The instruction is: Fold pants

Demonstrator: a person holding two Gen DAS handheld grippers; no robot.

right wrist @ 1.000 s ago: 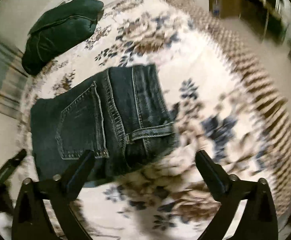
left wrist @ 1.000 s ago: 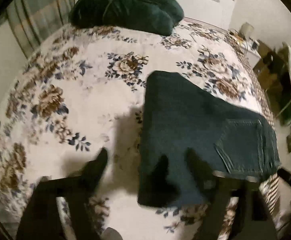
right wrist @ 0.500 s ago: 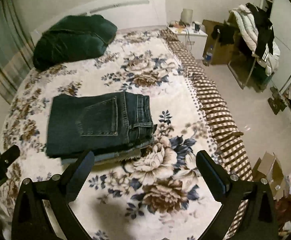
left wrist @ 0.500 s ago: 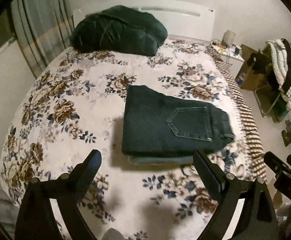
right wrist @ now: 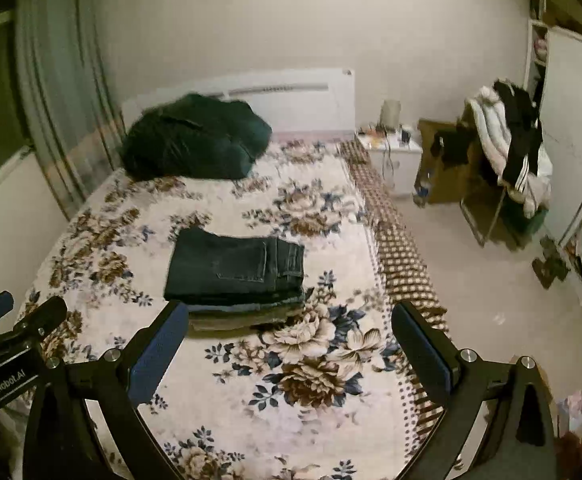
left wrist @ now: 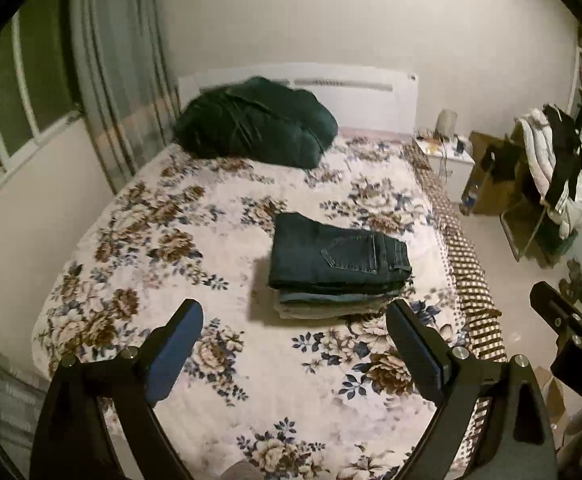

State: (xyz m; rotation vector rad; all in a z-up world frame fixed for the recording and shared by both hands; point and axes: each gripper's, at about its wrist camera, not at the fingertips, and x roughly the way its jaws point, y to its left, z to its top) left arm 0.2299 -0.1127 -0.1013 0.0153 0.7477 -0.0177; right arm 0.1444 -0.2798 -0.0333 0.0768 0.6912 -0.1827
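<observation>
While a second ago both grippers hung close over pants [left wrist: 339,258], now pulled well back — left gripper [left wrist: 293,346] and right gripper [right wrist: 289,338] gape apart, empty. Pants lie folded atop stack on bed [left wrist: 139,248] — fold looks finished.

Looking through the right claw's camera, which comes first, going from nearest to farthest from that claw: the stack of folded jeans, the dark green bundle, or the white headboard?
1. Stack of folded jeans, mid-bed, just ahead of the right claw.
2. Dark green bundle, at the bed's far left end.
3. White headboard, against the wall behind it.
</observation>
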